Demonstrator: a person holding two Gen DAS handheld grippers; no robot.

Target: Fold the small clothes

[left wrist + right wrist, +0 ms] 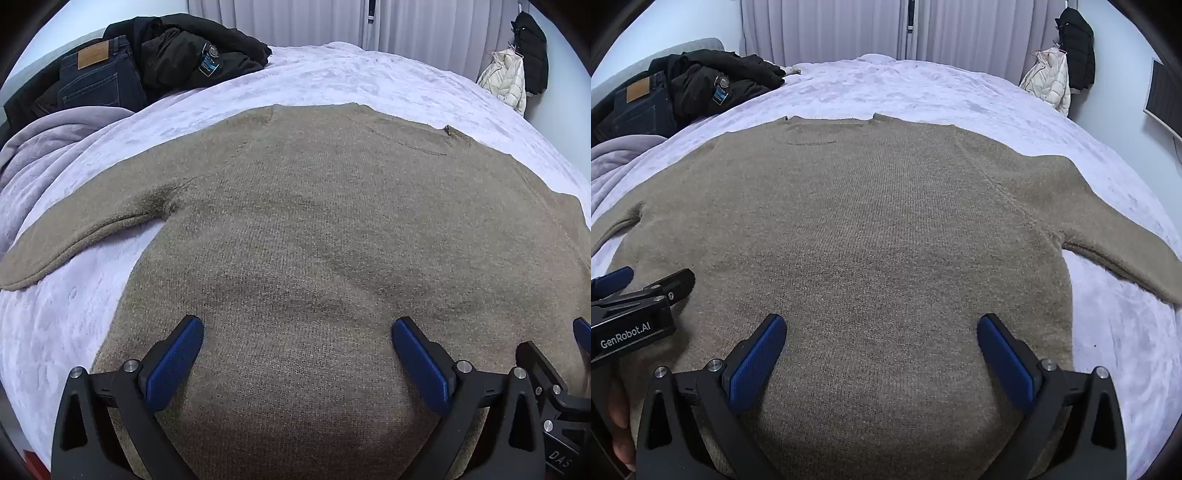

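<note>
Both my left tongs (pixel 297 328) and right tongs (pixel 881 326) gape wide over the sweater (pixel 871 229), flat on the bed (pixel 923 92); curtains (pixel 831 29) behind.

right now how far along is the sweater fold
Done: the tan sweater lies spread flat on the lavender blanket, both sleeves out to the sides. In hand: nothing; the left gripper and right gripper are both open above the hem end, side by side. Left: every fold; neither the left sleeve nor the right sleeve is turned in yet.
</note>
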